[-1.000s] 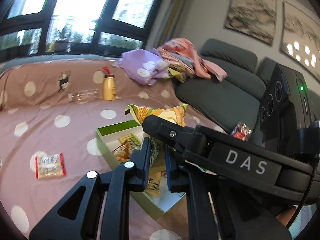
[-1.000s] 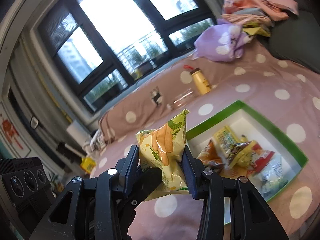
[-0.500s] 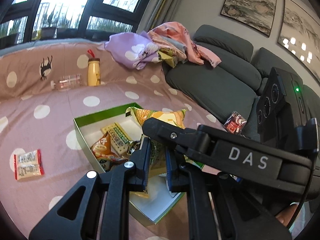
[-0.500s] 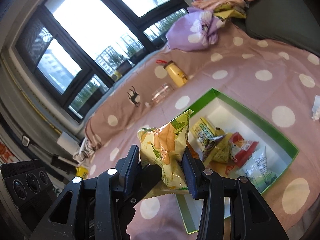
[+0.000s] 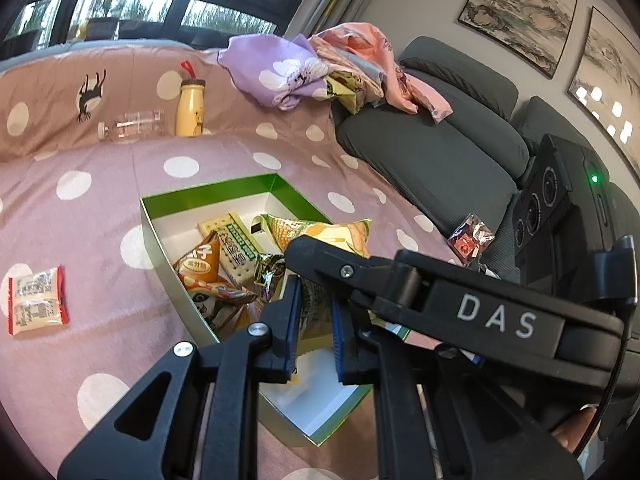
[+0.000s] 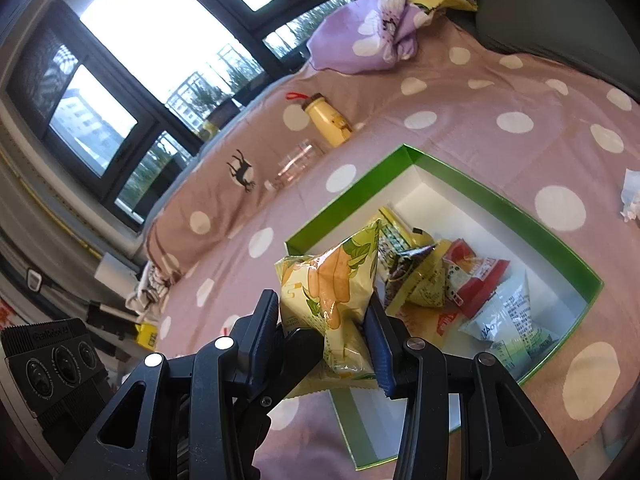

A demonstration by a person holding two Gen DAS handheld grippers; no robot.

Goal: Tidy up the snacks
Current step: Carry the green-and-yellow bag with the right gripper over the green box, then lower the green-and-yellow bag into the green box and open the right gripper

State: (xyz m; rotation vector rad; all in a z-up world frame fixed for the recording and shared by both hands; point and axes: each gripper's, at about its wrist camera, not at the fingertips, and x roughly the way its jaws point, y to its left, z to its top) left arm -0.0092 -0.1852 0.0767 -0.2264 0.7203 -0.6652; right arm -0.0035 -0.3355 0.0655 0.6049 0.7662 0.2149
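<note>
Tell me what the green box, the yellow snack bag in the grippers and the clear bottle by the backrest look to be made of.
Green box: likely cardboard, glossy green outside and matte white inside; thin straight walls, folded corners.
Yellow snack bag: printed plastic film, glossy; highlights, creases, crimped seam.
Clear bottle: transparent, probably plastic; the spotted cover shows through, though glass cannot be ruled out.

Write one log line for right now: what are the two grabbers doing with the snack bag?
left gripper: shut on yellow snack bag | right gripper: shut on same bag | bag: over green box | box: holds several snacks
</note>
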